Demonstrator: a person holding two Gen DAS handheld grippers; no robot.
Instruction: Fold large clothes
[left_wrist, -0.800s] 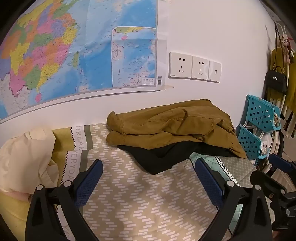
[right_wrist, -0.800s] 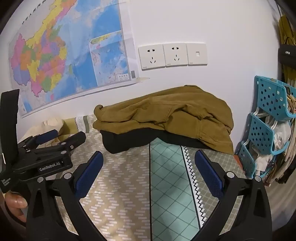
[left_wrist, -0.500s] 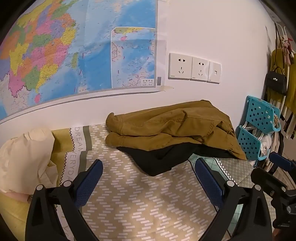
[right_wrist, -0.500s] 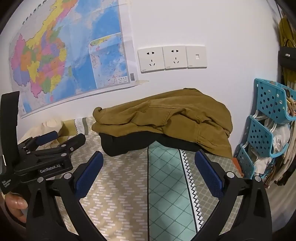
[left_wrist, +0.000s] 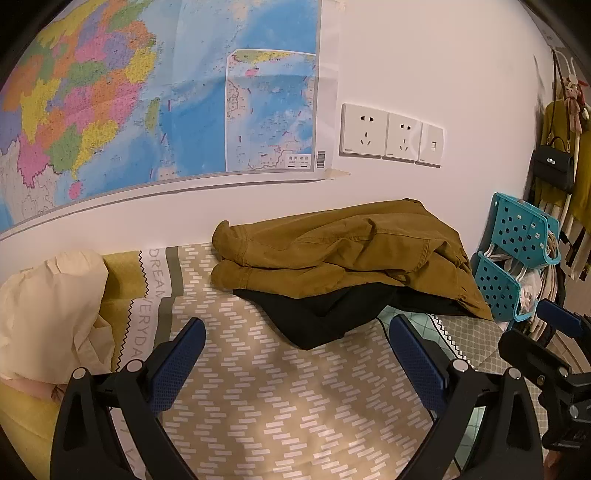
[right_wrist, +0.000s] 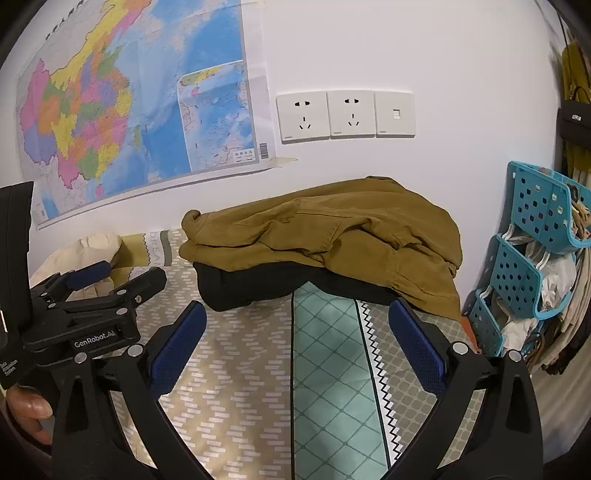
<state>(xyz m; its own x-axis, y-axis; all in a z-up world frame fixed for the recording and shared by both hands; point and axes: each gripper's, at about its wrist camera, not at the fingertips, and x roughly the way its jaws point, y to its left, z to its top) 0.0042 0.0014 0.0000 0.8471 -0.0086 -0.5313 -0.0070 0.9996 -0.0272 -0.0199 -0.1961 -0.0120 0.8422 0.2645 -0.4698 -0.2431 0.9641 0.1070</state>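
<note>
A mustard-brown jacket (left_wrist: 351, 251) (right_wrist: 325, 232) lies crumpled on the patterned bedspread (left_wrist: 280, 398) (right_wrist: 332, 376) against the wall. Under it lies a black garment (left_wrist: 321, 317) (right_wrist: 251, 284), poking out toward me. My left gripper (left_wrist: 295, 354) hovers open over the bedspread, short of the pile, with nothing between its blue pads. My right gripper (right_wrist: 295, 339) is open too, just in front of the black garment, and holds nothing. In the right wrist view the left gripper (right_wrist: 110, 280) shows at the left, held by a hand (right_wrist: 29, 406).
A cream cloth bundle (left_wrist: 48, 317) sits at the bed's left end. Blue plastic baskets (left_wrist: 517, 258) (right_wrist: 535, 251) with bags stand to the right of the bed. A map (left_wrist: 147, 92) and wall sockets (left_wrist: 391, 134) are on the white wall behind.
Both grippers have drifted slightly toward the pile and stayed open. The clothes have not moved.
</note>
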